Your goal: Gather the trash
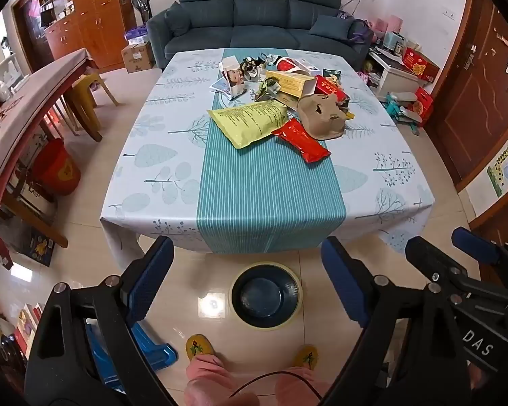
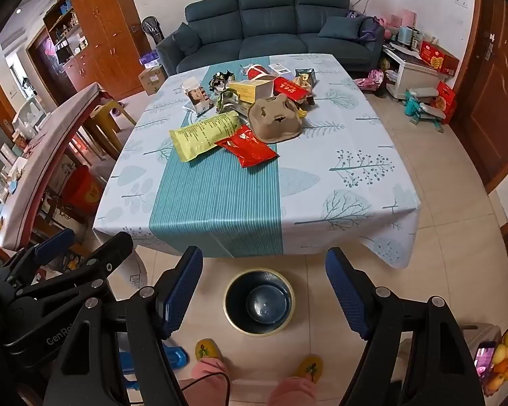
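Left gripper [image 1: 247, 284]: black hinged frame, blue dimpled pads; jaws wide apart, holding and touching nothing; fills the bottom of the left view, above the floor.
Right gripper [image 2: 264, 291]: same build; jaws wide apart, nothing between them; bottom of the right view.
Cross-view: the left view shows the right gripper from the side at lower right [image 1: 457, 253]; the right view shows the left gripper at lower left [image 2: 84, 243].
Slippers [image 1: 199, 346]: yellow, rounded toes, bottom centre, pink trouser legs above them.
Bin [image 1: 267, 296]: round, dark glossy inside, pale yellow rim; on shiny beige floor tiles, just below the table's near edge, framed between the pads in both views [image 2: 259, 301].
Table [image 1: 152, 169]: square, smooth white cloth printed with leaves and trees, teal striped band down the middle.
Trash: piled on the far half of the table, centre of frame.
Red wrapper [image 1: 301, 140]: glossy, crinkled, nearest piece; [image 2: 249, 147].
Yellow bag [image 1: 249, 123]: flat, printed text, left of the red wrapper, touching it.
Brown cup tray [image 1: 321, 118]: moulded pulp, matt, lying upside down behind the red wrapper; [image 2: 276, 120].
Boxes [image 1: 293, 83]: yellow carton, open-ended, with red and white cartons beside it.
Sofa [image 1: 259, 17]: dark blue-green fabric, three seats, top centre.
Right view only: fruit [image 2: 504, 355] at lower right.
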{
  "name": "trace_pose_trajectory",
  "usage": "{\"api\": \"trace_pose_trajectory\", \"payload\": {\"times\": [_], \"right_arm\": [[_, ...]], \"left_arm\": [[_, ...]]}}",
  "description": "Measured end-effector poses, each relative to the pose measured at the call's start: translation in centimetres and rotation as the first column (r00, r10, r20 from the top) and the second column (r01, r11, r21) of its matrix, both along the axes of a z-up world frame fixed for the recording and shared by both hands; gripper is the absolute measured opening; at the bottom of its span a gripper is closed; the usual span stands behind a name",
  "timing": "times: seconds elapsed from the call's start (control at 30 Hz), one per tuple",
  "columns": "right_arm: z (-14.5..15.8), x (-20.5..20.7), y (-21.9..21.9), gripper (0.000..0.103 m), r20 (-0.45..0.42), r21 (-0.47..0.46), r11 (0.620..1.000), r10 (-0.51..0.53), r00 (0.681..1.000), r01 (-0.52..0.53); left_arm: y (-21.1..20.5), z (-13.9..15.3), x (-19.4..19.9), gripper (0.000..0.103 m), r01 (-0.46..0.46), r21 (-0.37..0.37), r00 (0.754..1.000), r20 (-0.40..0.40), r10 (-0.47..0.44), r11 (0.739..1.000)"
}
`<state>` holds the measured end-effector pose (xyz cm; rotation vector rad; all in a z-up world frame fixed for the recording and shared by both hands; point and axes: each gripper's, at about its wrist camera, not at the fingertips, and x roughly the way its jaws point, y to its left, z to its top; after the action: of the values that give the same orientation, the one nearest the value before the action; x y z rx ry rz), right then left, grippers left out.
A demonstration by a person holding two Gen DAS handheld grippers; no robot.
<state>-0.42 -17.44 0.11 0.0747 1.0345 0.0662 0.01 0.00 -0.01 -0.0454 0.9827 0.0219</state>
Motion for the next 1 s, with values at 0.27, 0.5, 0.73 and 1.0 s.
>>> {"api": "trace_pose_trajectory", "payload": {"times": [0.27,0.5,0.73,1.0], "right_arm": [[-0.3,0.4,-0.1,0.077,-0.002,0.002,1.000,0.003,1.000,-0.003],[-0.2,0.3,0.2,0.077,0.003,0.006,1.000,0.020,1.000,-0.020],[-0.1,0.4,0.2,0.077,0.005,0.010,1.000,0.029,1.000,-0.029],[0.1,0.5,0.4,0.077,0.008,0.013,0.999,0.036,0.999,-0.036]], "left_arm": [[0.5,0.2,-0.4,0.080,0.012,-0.012,1.000,0.002,-0.012,1.000],[0.6,0.5,-0.5,0.080,0.004,-0.013,1.000,-0.001,-0.004,1.000],[0.1,0.1,0.2,0.080,-0.020,-0.014,1.000,0.000,0.020,1.000],[0.1,0.0,0.2,0.080,-0.030,-0.005,1.000,0.006,0.030,1.000]]}}
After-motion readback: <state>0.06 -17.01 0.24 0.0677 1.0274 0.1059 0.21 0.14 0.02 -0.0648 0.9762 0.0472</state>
